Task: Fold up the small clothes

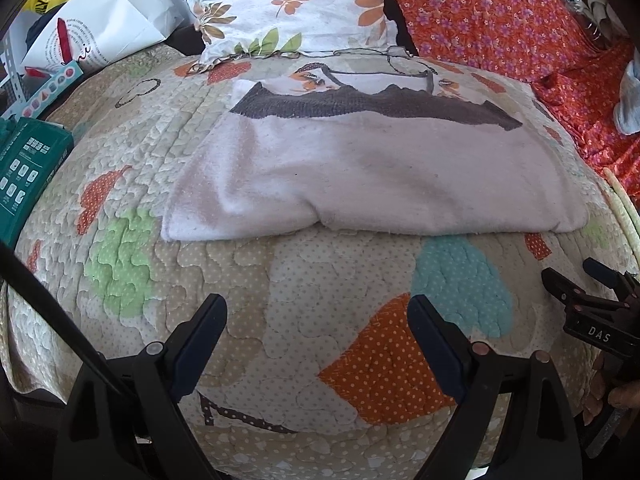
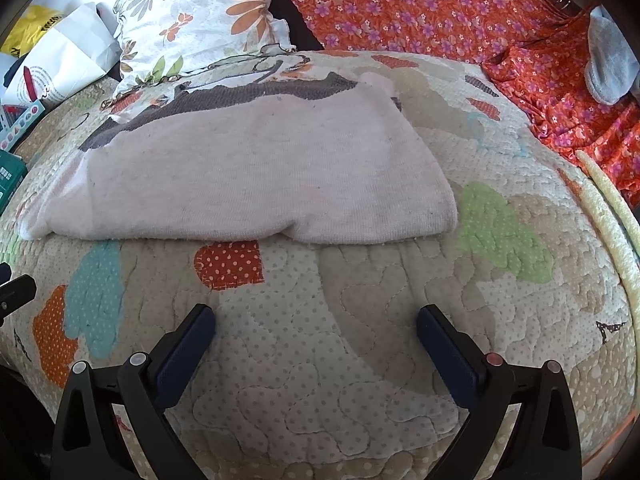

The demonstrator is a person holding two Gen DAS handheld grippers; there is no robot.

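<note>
A small pale pink garment (image 1: 360, 176) with a dark grey band along its far side lies folded flat on the patchwork quilt (image 1: 280, 292); it also shows in the right wrist view (image 2: 256, 184). My left gripper (image 1: 318, 308) is open and empty, hovering over the quilt just short of the garment's near edge. My right gripper (image 2: 316, 318) is open and empty, also short of the near fold. In the left wrist view the right gripper (image 1: 576, 276) shows at the right edge, open.
A floral pillow (image 1: 288, 4) lies behind the garment. Orange flowered fabric (image 1: 500, 20) covers the back right with a grey sock (image 2: 608, 64) on it. White paper bags (image 1: 104, 20) and a green box (image 1: 28, 172) sit at the left. A cream piped quilt edge (image 2: 612, 232) runs at the right.
</note>
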